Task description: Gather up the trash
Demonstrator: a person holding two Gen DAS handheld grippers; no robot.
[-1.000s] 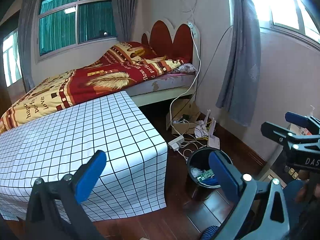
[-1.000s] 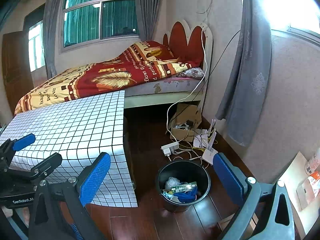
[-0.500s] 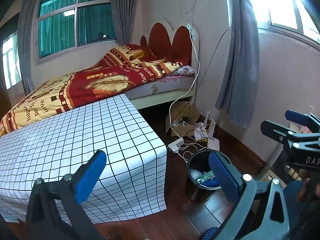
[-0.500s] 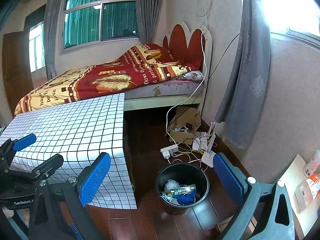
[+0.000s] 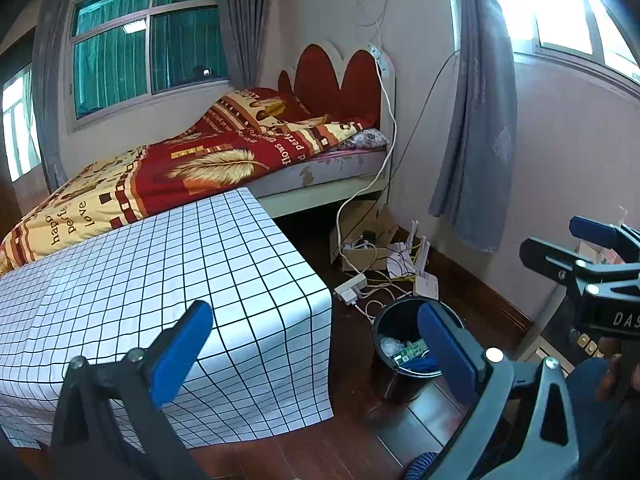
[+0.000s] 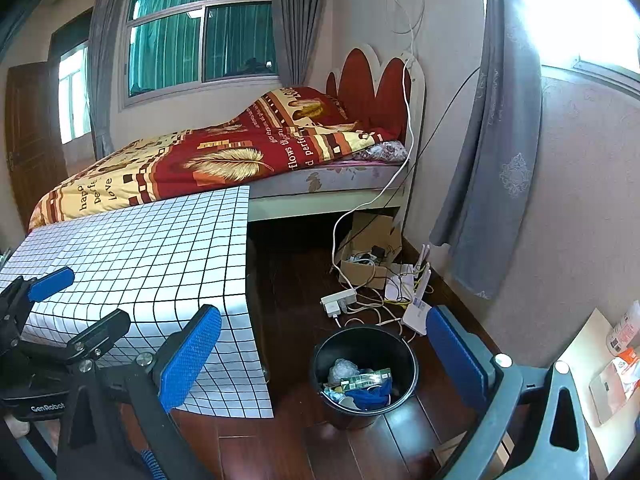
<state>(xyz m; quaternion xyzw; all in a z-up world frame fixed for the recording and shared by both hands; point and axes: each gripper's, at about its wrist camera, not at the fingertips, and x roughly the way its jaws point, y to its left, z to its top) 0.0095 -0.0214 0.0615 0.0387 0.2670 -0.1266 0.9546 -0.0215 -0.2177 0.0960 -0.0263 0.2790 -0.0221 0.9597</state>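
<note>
Holding both tools spread wide, you have nothing between the blue pads of either one. Your left gripper [image 5: 312, 346] fills the bottom of its own view, empty, and your right gripper [image 6: 324, 350] does the same in its view, jaws far apart and bare. Your right tool also shows at the right edge of the left view, and your left tool at the lower left of the right view.

Low and centre-right in the right view stands the black trash bin [image 6: 366, 372] on the dark wooden floor [image 6: 304, 444]. Inside it lie crumpled clear plastic, a green printed packet and something blue; the trash [image 6: 362, 386] sits below the rim. In the left view the bin appears lower right, partly behind your right-hand pad.

Left of the bin, the table with the white grid cloth [image 6: 140, 256] is near it but apart. Behind the bin, toward the upper centre, a power strip [image 6: 338, 300] and tangled cables lie on the floor before the bed [image 6: 224, 160].
</note>
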